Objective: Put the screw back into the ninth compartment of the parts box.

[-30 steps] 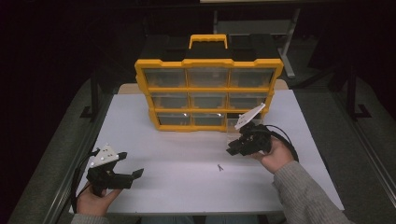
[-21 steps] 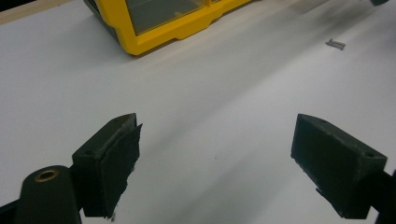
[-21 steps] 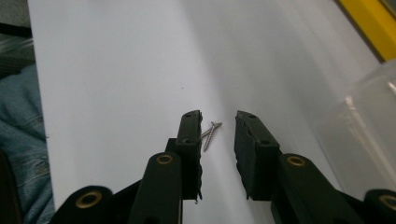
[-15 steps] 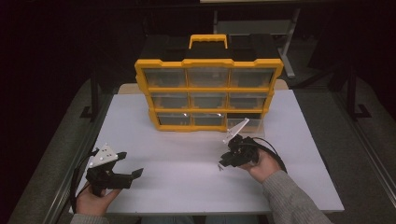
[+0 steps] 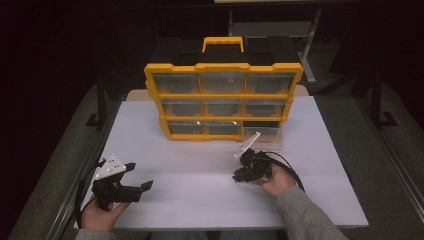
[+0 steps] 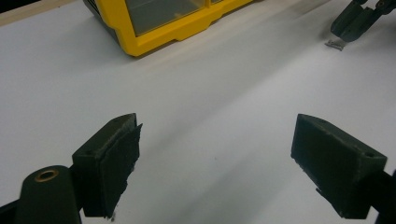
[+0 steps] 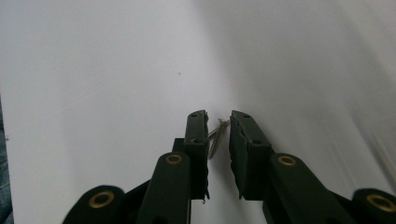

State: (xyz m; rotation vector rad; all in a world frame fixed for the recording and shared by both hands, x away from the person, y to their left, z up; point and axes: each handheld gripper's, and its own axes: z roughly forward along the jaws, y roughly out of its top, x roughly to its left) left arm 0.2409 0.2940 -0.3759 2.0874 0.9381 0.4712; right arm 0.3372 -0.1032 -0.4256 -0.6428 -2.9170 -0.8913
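A small silver screw [image 7: 215,137] lies slantwise between the narrow jaws of my right gripper [image 7: 218,116], touching both pads just above the white table [image 5: 200,165]. In the high view the right gripper [image 5: 239,175] points down at the table right of centre, in front of the yellow drawer organiser [image 5: 222,95]. In the left gripper view, the right gripper [image 6: 343,32] has its tips at the screw [image 6: 335,44]. My left gripper [image 5: 141,175] rests near the front left edge. Its jaws stand wide apart with nothing between them, as its own view of the left gripper [image 6: 217,140] also shows.
The organiser stands upright at the back of the table with several clear drawers. Its bottom right drawer [image 5: 262,135] is pulled out onto the table, just behind the right gripper. The organiser's yellow corner [image 6: 154,28] lies ahead of the left gripper.
My right gripper has moved left and toward the front, down onto the screw that lay loose on the table, and narrowed its jaws on it. The left gripper has stayed put.
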